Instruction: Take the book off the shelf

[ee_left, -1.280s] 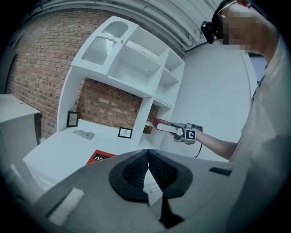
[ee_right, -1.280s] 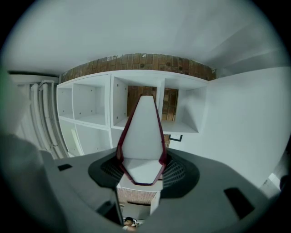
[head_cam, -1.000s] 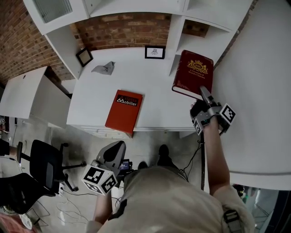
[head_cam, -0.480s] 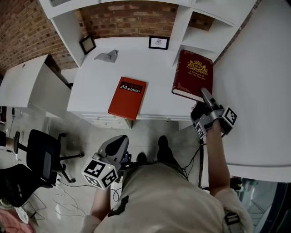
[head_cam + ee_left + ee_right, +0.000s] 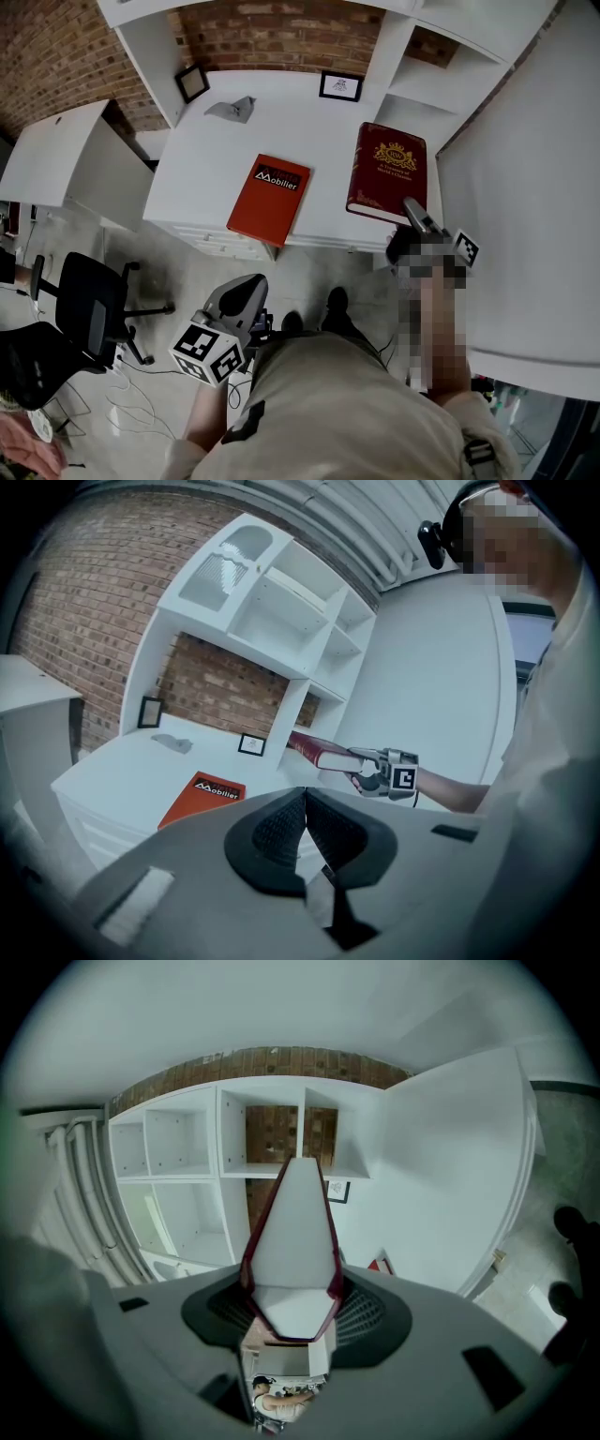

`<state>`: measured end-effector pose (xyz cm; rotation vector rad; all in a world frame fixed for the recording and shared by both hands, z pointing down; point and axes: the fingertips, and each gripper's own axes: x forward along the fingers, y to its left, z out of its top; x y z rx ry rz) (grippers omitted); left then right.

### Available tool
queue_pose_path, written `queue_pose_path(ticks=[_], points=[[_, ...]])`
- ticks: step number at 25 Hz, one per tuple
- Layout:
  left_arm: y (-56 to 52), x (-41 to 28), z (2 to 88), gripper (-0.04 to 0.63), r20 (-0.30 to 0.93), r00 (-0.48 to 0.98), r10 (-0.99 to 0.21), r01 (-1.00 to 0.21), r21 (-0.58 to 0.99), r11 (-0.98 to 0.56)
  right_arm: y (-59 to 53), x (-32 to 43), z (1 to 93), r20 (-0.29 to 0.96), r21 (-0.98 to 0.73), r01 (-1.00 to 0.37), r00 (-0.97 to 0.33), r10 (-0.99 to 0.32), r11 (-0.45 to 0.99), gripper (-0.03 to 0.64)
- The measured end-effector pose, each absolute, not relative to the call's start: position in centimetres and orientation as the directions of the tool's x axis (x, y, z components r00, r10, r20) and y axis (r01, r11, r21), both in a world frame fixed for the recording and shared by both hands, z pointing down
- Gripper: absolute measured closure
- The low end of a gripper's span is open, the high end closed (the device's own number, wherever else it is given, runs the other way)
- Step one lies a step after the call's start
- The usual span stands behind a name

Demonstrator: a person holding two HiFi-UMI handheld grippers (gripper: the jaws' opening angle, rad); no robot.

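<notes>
Right tongs [image 5: 413, 210] clamped on the near short edge of the dark red book [image 5: 386, 172], jaws spread about two-thirds around its thickness; the right gripper view shows the page block wedged between the pads. A second ago the book's far end sat at the mouth of the shelf unit [image 5: 412, 89]. Now it has come out toward the person and a bit lower. It is held roughly level, cover up, above the right end of the white bench [image 5: 197, 178]. Left tongs [image 5: 305, 803] fully closed on nothing, low by the person's waist, about where they were. Orange book [image 5: 270, 199] flat on the bench near the front edge, unmoved, well apart from the red one.
</notes>
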<state>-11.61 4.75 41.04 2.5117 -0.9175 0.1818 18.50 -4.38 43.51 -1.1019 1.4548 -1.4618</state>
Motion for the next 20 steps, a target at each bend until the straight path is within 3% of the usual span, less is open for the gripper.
queue_pose_path(ticks=[20], points=[[2.5, -5.9, 43.2, 0.591, 0.396, 0.720, -0.570, -0.693, 0.363, -0.623, -7.5, 17.4, 56.7, 0.279, -0.959, -0.090, -0.469, -0.838, -0.269, 0.414]])
